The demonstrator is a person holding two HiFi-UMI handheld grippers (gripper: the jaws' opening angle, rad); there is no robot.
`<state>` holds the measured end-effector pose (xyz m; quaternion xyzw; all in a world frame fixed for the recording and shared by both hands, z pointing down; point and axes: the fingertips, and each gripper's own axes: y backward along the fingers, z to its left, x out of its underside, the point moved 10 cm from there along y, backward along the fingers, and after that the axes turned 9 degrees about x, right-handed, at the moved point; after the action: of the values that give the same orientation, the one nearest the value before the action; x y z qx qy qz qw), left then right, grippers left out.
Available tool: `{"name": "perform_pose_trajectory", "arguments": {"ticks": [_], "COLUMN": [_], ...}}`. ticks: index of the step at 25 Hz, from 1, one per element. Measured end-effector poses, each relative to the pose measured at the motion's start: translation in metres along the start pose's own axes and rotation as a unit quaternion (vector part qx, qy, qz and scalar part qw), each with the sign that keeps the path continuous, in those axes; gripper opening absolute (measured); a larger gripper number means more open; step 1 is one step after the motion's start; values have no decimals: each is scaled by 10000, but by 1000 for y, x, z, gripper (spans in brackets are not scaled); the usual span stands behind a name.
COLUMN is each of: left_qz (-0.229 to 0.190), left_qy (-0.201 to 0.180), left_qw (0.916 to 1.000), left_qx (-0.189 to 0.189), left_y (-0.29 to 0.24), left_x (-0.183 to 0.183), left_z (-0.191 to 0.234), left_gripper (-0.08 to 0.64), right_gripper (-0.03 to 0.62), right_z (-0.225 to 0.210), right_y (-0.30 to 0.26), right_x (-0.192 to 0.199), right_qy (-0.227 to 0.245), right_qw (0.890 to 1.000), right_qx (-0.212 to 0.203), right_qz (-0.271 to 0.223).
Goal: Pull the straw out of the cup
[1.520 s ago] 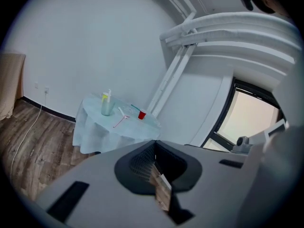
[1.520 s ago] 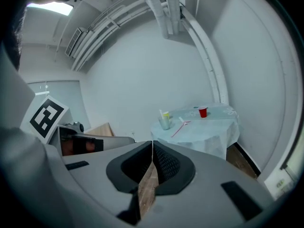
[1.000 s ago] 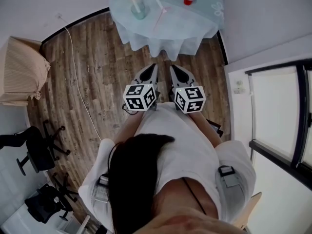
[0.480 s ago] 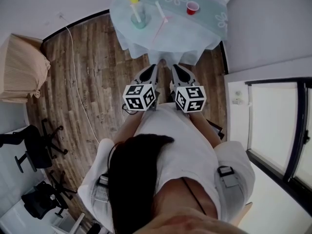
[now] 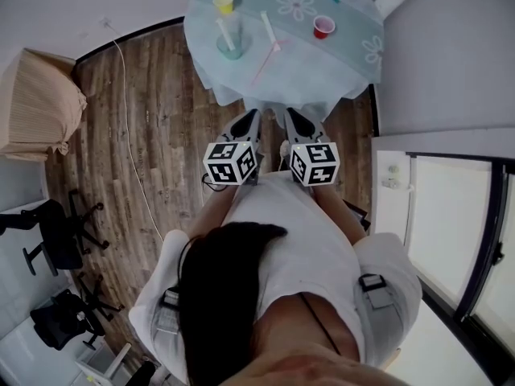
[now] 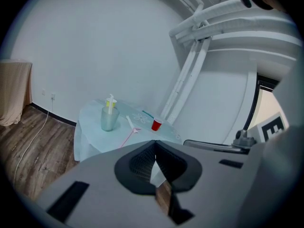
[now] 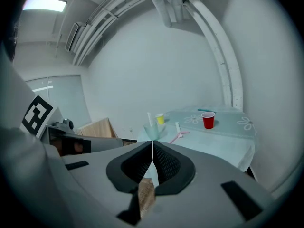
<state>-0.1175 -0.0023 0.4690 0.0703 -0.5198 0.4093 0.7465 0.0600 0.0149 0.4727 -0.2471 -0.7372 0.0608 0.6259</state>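
The straw (image 5: 223, 32), white and straight, stands tilted in the cup (image 5: 232, 43), a clear, tapered tumbler near the left rim of the counter (image 5: 354, 55). It has not been drawn out, and neither tongs touches it.

Around it on the counter:
- A small yellow cup (image 5: 223, 2) stands just beyond the tumbler.
- A loose straw (image 5: 269, 29), white at one end and thin pink at the other, lies flat to the right.
- A small red cup (image 5: 323, 27) stands farther right, well apart from the tumbler.

The counter is round and draped in a pale blue cloth (image 5: 241, 87) with white flower prints, which hangs in folds over the edge.

The left tongs (image 5: 252, 113) are closed with nothing between the dark ribbed pads. The right tongs (image 5: 290, 112) are likewise closed and empty. Both are held side by side in front of the person and point toward the counter, short of its near edge. Each carries a cube of black-and-white square markers.

Change from one second ago: the counter sits lower in the head view and more of its far side shows. The tongs keep the same paired position and remain closed.

The floor (image 5: 153, 119) below is dark, worn wood plank.
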Motion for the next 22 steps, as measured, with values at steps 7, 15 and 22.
{"name": "perform_pose_trajectory", "arguments": {"ticks": [7, 15, 22], "left_qz": [43, -41, -204], "left_qy": [61, 153, 166], "left_qw": [9999, 9994, 9993], "left_qx": [-109, -303, -257], "left_y": [-27, -54, -79], "left_x": [-11, -24, -34], "left_z": [6, 12, 11], "left_gripper": [9, 9, 9], "right_gripper": [34, 34, 34], "right_z": [-22, -46, -67], "right_y": [-23, -48, -70], "right_x": [-11, -26, -38], "right_qy": [-86, -15, 142], "right_qw": [9999, 9999, 9995], "right_qx": [-28, -133, -275], "right_qz": [65, 66, 110]}}
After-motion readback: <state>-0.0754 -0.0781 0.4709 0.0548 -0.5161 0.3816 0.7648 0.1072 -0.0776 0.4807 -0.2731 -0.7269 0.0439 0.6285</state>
